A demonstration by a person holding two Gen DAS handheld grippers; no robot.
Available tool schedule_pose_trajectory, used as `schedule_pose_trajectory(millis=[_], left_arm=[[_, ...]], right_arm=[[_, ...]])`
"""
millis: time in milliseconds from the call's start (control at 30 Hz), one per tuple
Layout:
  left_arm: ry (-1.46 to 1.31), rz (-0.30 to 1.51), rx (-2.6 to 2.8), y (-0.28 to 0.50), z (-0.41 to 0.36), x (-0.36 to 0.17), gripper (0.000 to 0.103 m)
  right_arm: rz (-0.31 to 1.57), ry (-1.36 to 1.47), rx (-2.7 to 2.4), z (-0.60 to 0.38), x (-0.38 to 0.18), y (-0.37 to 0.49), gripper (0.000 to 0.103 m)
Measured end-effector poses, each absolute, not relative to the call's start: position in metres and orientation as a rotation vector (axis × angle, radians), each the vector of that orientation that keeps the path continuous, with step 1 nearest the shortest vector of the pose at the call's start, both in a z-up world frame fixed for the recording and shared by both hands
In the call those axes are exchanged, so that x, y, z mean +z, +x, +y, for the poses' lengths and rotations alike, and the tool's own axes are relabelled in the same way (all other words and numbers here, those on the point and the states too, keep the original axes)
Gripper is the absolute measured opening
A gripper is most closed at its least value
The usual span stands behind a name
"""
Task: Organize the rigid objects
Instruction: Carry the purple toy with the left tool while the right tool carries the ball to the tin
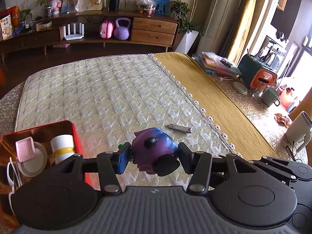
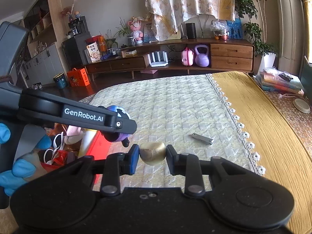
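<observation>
Left tool pinching one purple-blue toy figure, held above the quilted table; toy's underside hidden, shape hard to read. Right tool pinching one small gold-beige lump, kind unclear. One nail clipper lying alone on the quilt. One red tin tray at left, cut off by the frame edge, holding one white roll, one pink ridged piece and one round lid, partly covered.

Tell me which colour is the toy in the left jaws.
Purple and blue toy, best seen in the left wrist view.
</observation>
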State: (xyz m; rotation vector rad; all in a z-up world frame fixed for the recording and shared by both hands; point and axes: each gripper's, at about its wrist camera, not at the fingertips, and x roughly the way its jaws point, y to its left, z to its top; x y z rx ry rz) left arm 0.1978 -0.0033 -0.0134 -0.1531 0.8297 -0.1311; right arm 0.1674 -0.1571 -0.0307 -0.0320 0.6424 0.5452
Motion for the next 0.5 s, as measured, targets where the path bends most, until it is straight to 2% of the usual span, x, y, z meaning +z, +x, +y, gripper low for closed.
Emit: schedule_pose_trajectory(millis=[500], left_arm=[[-0.219, 0.798, -0.042, 0.13, 0.079, -0.005, 0.052]], right_arm=[[0.642, -0.096, 0.632, -0.092, -0.023, 0.129, 0.029]])
